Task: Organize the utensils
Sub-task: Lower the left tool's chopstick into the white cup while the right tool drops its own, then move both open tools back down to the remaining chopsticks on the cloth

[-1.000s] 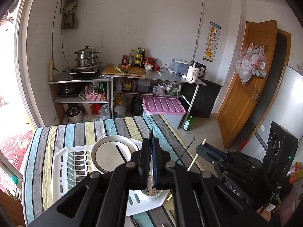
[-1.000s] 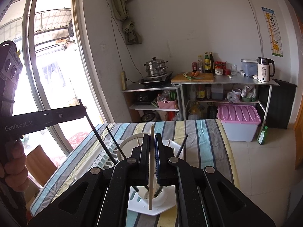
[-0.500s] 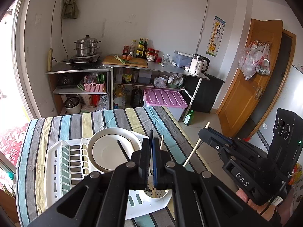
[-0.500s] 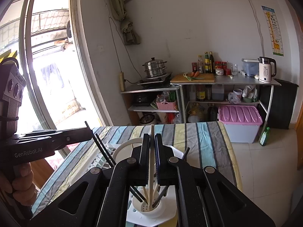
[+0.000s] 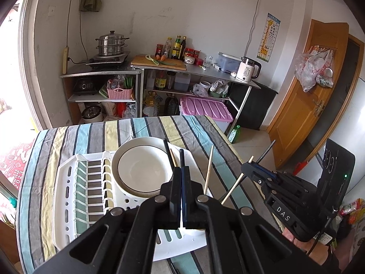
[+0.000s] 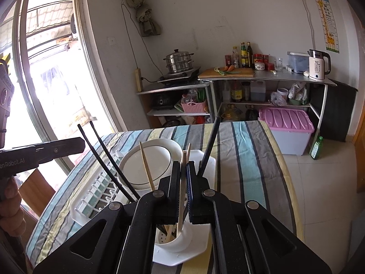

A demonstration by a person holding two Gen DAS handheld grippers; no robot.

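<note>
My left gripper (image 5: 181, 169) is shut on a black chopstick (image 5: 181, 154) whose top sticks up between the fingers. It enters from the left as the left gripper (image 6: 81, 145) in the right wrist view, beside two slanted black chopsticks (image 6: 107, 157). My right gripper (image 6: 183, 163) is shut on a wooden chopstick (image 6: 183, 182), whose lower end stands in the white utensil cup (image 6: 180, 239). The right gripper (image 5: 245, 167) also shows in the left wrist view, at the right. Several more chopsticks lean in the cup, which is mostly hidden in the left wrist view.
A white dish rack (image 5: 68, 182) lies on the striped tablecloth (image 5: 75, 137) and holds a white bowl (image 5: 141, 169). The table's right edge (image 6: 280, 159) drops to tiled floor. Kitchen shelves, a pink-lidded bin (image 6: 285, 118) and a wooden door (image 5: 308, 105) lie beyond.
Both grippers have sunk toward the utensil cup. The wooden chopstick's lower end, earlier above the cup, now stands inside it. The black chopstick has come down with the left gripper.
</note>
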